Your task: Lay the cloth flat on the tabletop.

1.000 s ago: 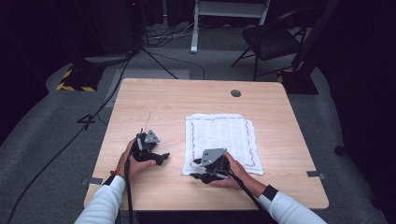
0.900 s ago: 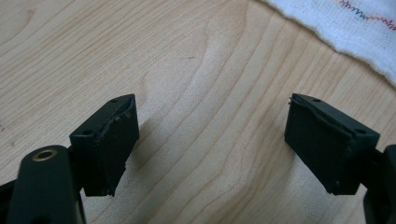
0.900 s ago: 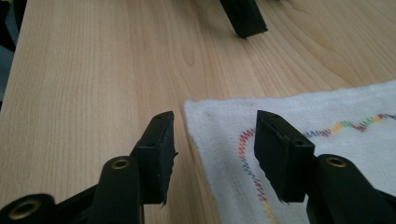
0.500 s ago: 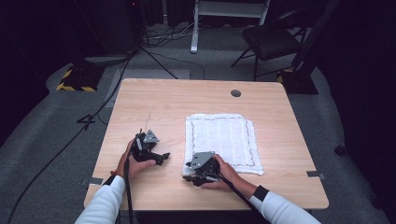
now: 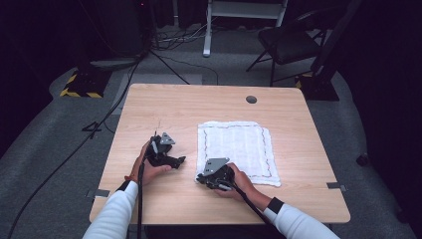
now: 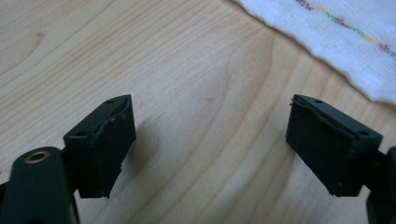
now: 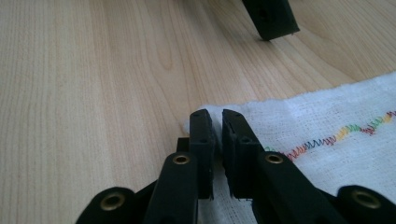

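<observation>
The right hand-held gripper (image 5: 203, 178) sat at the near left corner of the cloth (image 5: 238, 149), and in the high view its own plate and the hand (image 5: 238, 180) behind it hid the jaw tips, so the contact could not be read from above. In the right gripper view the right hand-held gripper (image 7: 215, 122) had its jaws drawn narrow, almost together, at the cloth's (image 7: 327, 135) corner; whether fabric lay pinched in the slit between them could not be told, since the jaws covered that edge. The cloth lay flat on the counter (image 5: 164, 109), right of centre, white with a coloured stitched line near its border. Its near edge was partly covered by the right hand.

The left hand-held gripper (image 5: 180, 160) rested on bare wood just left of the cloth, apart from it, held by the left hand (image 5: 149, 167). In the left gripper view the left hand-held gripper (image 6: 210, 140) stood wide, with only counter (image 6: 187, 56) between the jaws, and the cloth (image 6: 345, 32) cut off at the upper right corner. One jaw of it showed at the top of the right gripper view, cut off by the frame.

A round grommet (image 5: 251, 99) sat near the counter's far edge. Beyond, the floor held a chair (image 5: 288, 42), cables (image 5: 169, 37) and a striped base (image 5: 79, 87), largely lost in darkness.
</observation>
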Demonstrator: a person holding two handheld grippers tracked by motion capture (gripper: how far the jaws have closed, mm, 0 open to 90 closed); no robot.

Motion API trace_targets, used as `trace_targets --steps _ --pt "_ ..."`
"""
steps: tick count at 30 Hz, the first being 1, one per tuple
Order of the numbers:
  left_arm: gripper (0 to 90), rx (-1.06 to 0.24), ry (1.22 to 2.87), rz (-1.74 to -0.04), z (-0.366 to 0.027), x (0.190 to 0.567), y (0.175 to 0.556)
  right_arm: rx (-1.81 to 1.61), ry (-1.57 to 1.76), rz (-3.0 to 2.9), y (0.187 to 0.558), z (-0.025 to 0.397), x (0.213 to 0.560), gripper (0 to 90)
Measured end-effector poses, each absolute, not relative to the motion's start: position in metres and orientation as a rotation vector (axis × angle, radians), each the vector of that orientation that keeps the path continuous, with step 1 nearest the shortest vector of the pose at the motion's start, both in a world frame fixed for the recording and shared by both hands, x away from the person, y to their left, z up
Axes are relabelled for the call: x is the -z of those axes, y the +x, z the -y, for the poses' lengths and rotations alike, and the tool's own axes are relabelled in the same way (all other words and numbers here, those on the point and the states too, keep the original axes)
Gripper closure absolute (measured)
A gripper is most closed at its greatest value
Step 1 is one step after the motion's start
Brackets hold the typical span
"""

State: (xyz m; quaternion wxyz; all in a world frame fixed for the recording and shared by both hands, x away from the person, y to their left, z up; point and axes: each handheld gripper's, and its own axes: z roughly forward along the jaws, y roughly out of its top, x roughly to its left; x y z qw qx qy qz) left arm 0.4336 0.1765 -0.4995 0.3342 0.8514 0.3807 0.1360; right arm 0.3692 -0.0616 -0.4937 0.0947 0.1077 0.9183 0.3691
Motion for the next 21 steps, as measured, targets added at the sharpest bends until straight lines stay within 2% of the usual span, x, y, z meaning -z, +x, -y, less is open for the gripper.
trace_targets --steps 3,5,9,14,21 --pt "16.7 -0.434 2.195 -0.989 -0.171 0.496 0.44 -1.094 0.315 -2.721 0.368 0.063 0.494 85.2" --pt "16.9 -0.386 2.194 -0.995 -0.166 0.493 0.447 -1.094 0.305 -2.722 0.366 0.062 0.494 85.9" --pt "18.5 -0.389 2.139 -1.021 -0.158 0.488 0.461 -1.102 0.283 -2.73 0.363 0.06 0.494 86.4" --pt "18.2 -0.412 2.139 -1.038 -0.147 0.49 0.478 -1.104 0.223 -2.745 0.354 0.056 0.492 86.6" --pt "17.7 -0.376 2.136 -1.059 -0.133 0.493 0.499 -1.119 0.206 -2.764 0.349 0.054 0.491 86.6"
